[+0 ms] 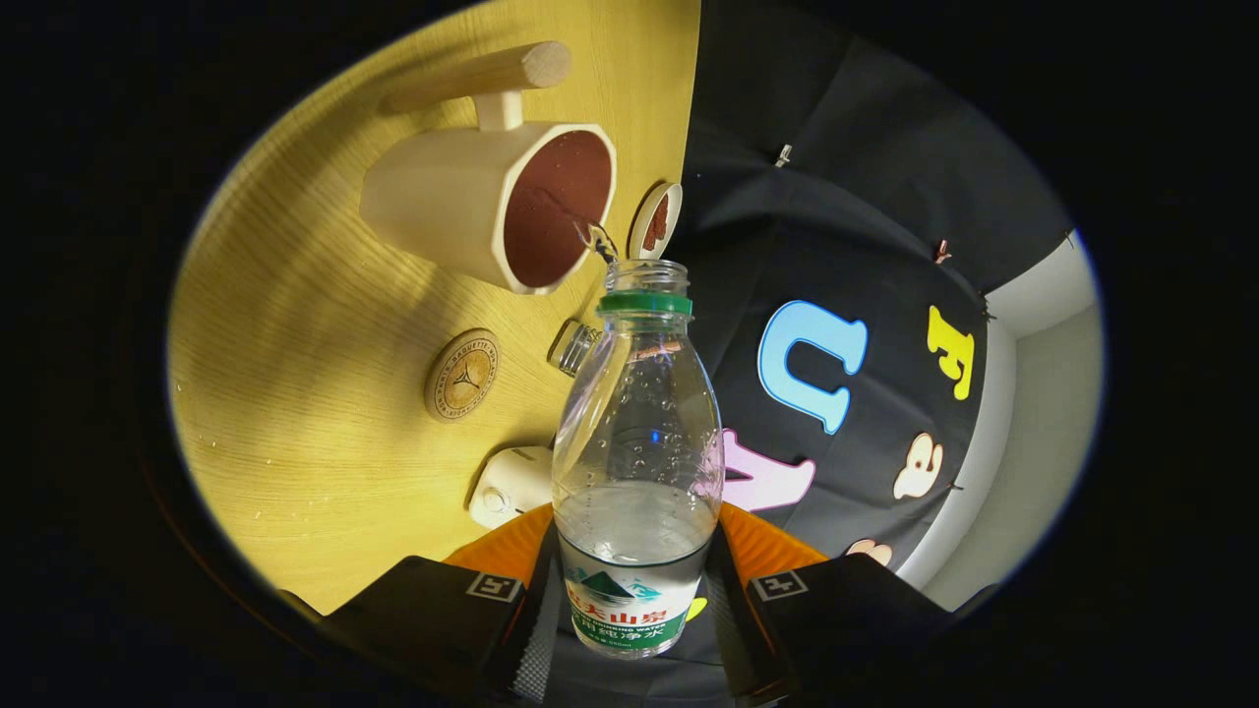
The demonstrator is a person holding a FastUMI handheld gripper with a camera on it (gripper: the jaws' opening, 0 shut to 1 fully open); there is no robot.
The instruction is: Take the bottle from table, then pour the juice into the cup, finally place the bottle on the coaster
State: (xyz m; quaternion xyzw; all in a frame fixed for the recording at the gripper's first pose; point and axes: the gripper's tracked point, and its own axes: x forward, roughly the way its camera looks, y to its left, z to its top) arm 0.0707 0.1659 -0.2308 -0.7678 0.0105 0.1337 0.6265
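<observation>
We grip the bottle (637, 472) firmly between both fingers of the gripper (634, 600). Its mouth tips toward the cup (492, 202) at eleven o'clock. The coaster (461, 375) lies at nine.

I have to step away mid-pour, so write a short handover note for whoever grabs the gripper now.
Gripper: shut on the bottle, both fingers on its label.
Bottle: uncapped and tipped, its mouth at the cup's rim, a thin stream running in.
Cup: on the table, already holding reddish-brown liquid.
Coaster: bare, on the table beside the cup.
Done: bottle picked up, pour under way.
Left: finish pouring, right the bottle, stand it on the coaster, release.
</observation>
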